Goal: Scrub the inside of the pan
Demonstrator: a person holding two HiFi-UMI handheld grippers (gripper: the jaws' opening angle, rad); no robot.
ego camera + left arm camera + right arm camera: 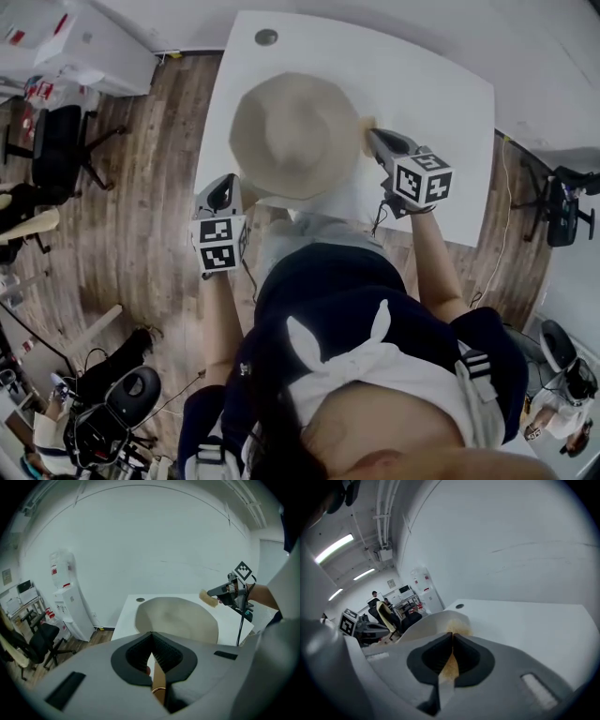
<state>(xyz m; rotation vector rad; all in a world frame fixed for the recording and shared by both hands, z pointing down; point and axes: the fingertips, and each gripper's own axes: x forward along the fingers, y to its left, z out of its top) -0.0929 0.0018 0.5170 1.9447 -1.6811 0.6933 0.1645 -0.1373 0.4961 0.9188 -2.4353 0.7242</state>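
- On the white desk (422, 75) sits the round beige pan (295, 136).
- The left gripper (227, 183) is clenched on the pan's brown handle (158, 682).
- The right gripper (372, 139) grasps a tan scrubbing sponge (208, 598) by the pan's right edge.

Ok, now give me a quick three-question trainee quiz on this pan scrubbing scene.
1. True or false: the inside of the pan is black.
2. Which gripper holds the tan scrub pad? A: left. B: right.
3. Fill in: the left gripper has its fingers shut on the pan's wooden ____.

Key:
1. False, it is beige.
2. B, the right gripper.
3. handle.
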